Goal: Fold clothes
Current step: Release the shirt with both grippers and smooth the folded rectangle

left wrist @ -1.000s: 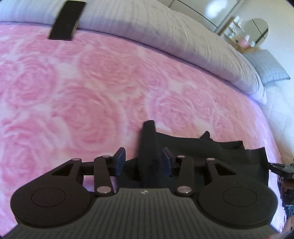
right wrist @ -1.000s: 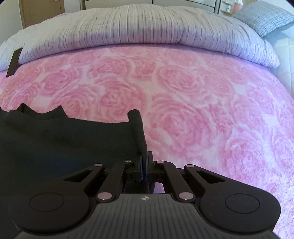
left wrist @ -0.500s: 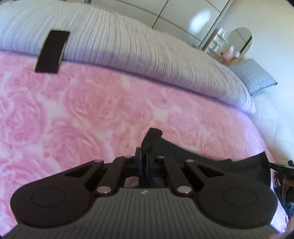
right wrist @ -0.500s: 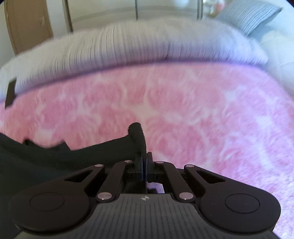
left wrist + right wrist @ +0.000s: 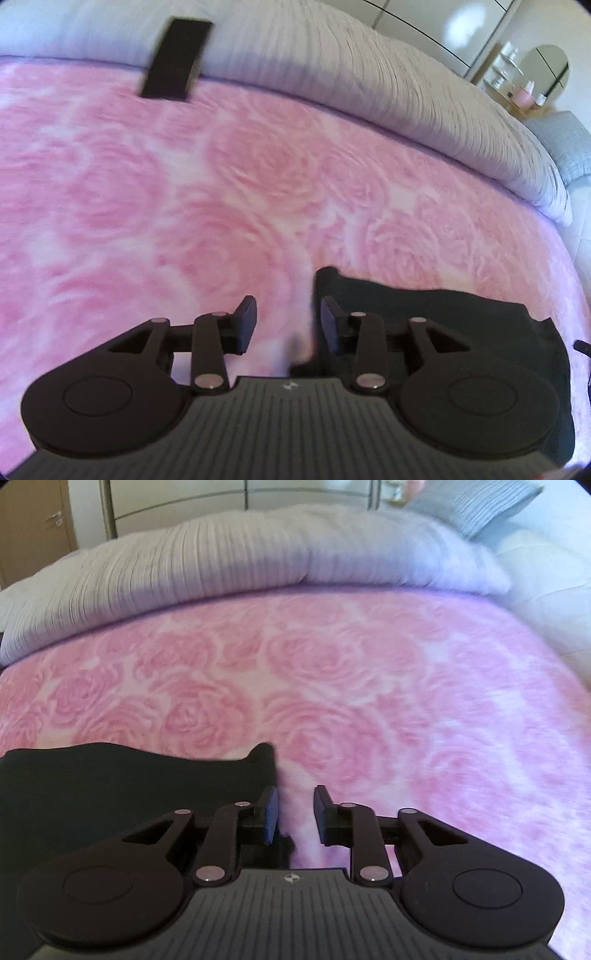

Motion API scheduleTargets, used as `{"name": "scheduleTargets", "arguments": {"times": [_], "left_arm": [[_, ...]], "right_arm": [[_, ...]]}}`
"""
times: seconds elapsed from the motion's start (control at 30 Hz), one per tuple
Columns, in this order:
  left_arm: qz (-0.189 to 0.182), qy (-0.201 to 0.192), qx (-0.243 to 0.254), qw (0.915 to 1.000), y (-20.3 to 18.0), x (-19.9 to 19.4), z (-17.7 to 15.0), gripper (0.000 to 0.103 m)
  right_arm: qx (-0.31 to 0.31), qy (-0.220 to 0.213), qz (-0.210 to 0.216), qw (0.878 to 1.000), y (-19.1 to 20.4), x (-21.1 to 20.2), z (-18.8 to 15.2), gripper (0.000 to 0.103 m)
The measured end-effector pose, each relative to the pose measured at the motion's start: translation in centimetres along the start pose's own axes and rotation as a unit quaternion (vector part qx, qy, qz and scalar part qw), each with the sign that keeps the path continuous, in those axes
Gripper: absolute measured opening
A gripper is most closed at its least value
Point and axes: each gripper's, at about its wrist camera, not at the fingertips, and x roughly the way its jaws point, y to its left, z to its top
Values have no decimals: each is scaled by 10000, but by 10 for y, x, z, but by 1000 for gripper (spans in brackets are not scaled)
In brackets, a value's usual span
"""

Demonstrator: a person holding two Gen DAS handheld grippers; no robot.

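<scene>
Both tools gape, left tool point(image 5: 284, 325) and right tool point(image 5: 295, 816) each at a far corner of the dark garment point(image 5: 122, 786) lying flat on the bed point(image 5: 332, 686), so whether further folds remain, I can't tell.

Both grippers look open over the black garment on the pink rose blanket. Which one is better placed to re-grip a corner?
Left, marginally. The left gripper has the black garment's raised corner beside its right finger; the right gripper frames mostly pink rose blanket.
</scene>
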Motion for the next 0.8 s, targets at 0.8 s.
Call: {"name": "scheduleTargets", "arguments": {"times": [0.8], "left_arm": [[93,1279,1978,9718,-5,-105,-111,34]], "right_arm": [[-397,1289,666,9886,89,-137,-129,48]]}}
